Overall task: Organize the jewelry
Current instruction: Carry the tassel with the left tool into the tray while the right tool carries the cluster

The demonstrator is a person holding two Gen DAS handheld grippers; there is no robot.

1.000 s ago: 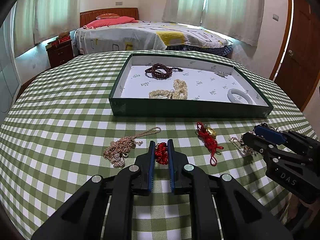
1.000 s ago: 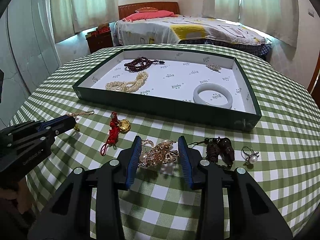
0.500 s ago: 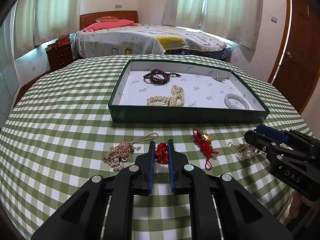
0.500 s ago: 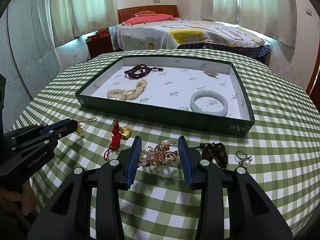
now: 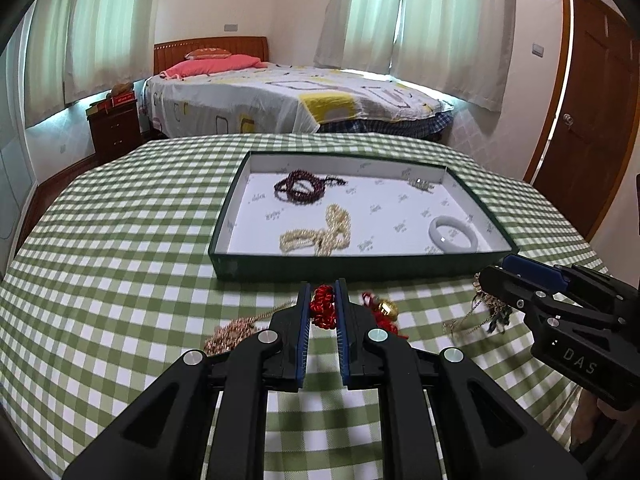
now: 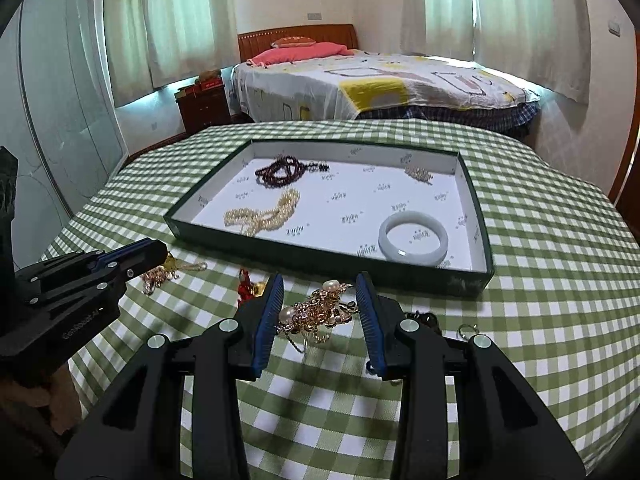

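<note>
My left gripper is shut on a red knotted cord and holds it above the checked table, in front of the green tray. My right gripper holds a gold and pearl piece between its pads, lifted off the cloth, with a chain hanging below. The tray holds a dark bead bracelet, a pearl strand, a white bangle and a small gold piece.
On the cloth lie a rose-gold chain, a red cord with a gold charm, a dark beaded piece and a ring. A bed and a door stand beyond the round table.
Both grippers rose and moved toward the tray. The red cord and the gold and pearl piece left the cloth with them.
</note>
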